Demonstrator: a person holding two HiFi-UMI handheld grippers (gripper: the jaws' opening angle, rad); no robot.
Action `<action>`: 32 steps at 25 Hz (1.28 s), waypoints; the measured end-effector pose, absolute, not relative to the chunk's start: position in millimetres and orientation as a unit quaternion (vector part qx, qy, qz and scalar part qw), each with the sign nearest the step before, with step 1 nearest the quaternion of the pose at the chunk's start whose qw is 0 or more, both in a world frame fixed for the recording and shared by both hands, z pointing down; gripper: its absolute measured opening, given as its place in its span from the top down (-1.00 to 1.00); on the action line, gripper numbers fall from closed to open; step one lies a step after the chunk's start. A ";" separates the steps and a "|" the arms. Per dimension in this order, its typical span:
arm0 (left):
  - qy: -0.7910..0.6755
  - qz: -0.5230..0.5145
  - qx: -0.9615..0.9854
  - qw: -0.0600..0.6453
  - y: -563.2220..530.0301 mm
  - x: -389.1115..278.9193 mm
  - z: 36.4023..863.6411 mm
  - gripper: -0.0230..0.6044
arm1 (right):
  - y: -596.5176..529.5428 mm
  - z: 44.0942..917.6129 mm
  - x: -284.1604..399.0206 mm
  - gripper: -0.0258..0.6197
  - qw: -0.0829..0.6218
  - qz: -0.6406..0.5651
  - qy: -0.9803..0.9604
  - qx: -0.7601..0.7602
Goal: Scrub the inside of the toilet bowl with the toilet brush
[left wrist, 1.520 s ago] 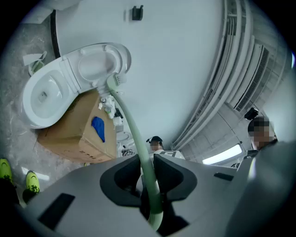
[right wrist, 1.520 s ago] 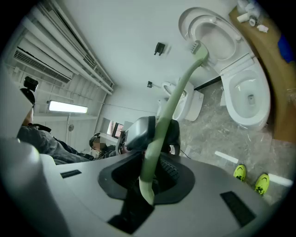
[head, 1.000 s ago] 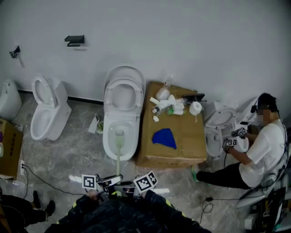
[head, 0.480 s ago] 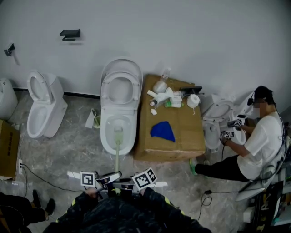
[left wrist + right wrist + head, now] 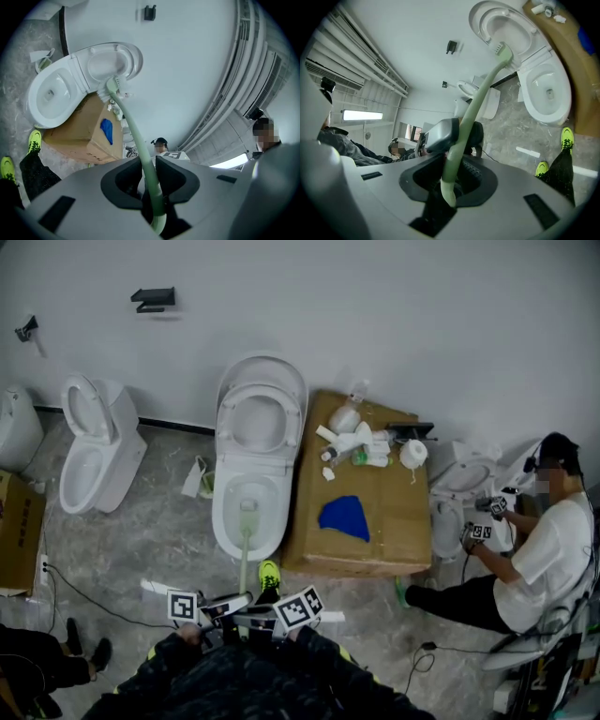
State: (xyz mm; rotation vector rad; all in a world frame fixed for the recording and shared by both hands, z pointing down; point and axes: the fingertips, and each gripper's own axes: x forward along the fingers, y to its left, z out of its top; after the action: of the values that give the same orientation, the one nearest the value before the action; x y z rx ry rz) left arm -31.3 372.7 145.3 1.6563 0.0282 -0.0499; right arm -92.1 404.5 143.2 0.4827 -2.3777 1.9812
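Observation:
A white toilet (image 5: 251, 486) stands with lid and seat raised against the back wall. The pale green toilet brush (image 5: 246, 545) slants from my hands up over the bowl's front rim, and its head (image 5: 247, 513) is inside the bowl. At the bottom of the head view, my left gripper (image 5: 225, 604) and right gripper (image 5: 259, 618) sit side by side, both shut on the brush handle. In the left gripper view the handle (image 5: 138, 140) runs out between the jaws of my left gripper (image 5: 149, 166). The right gripper view shows my right gripper (image 5: 452, 164) clamping the handle (image 5: 473, 108) the same way.
A large cardboard box (image 5: 394, 531) stands right of the toilet, carrying a blue cloth (image 5: 345, 518), bottles and a paper roll (image 5: 408, 454). Another toilet (image 5: 94, 465) stands at left. A person (image 5: 544, 559) sits at right. A cable (image 5: 84, 606) crosses the floor. My shoe (image 5: 269, 573) is by the toilet base.
Both grippers stay shut on the handle with the brush head in the bowl. My yellow-green shoe has come forward into view beside the toilet base.

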 end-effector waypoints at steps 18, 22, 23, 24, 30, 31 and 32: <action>-0.042 -0.040 0.703 0.709 237.7 60.7 173.0 0.64 | 274.9 165.8 1.4 0.69 0.035 0.680 -0.724 0.111; -0.058 -0.046 0.690 0.720 215.1 77.6 179.1 0.64 | 252.2 170.5 18.5 0.69 0.038 0.689 -0.716 0.100; -0.063 -0.047 0.686 0.724 209.9 80.6 181.4 0.64 | 247.1 171.9 22.0 0.69 0.039 0.692 -0.715 0.097; -0.067 -0.048 0.684 0.725 204.4 83.6 183.8 0.64 | 242.0 173.5 25.5 0.69 0.040 0.694 -0.713 0.094; -0.083 -0.047 0.685 0.722 180.2 106.0 198.6 0.64 | 219.9 188.8 47.8 0.69 0.046 0.706 -0.701 0.085; -0.084 -0.052 0.685 0.722 177.0 110.0 199.9 0.64 | 217.5 191.6 51.2 0.69 0.049 0.707 -0.700 0.083; -0.084 -0.058 0.686 0.721 173.5 113.8 201.1 0.64 | 214.9 194.5 54.3 0.69 0.052 0.708 -0.700 0.081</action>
State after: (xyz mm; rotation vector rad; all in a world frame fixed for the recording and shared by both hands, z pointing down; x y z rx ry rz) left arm 113.8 173.5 201.1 1.5157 -0.1853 -0.1274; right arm 54.3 214.9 194.5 0.2457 -2.1280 2.1533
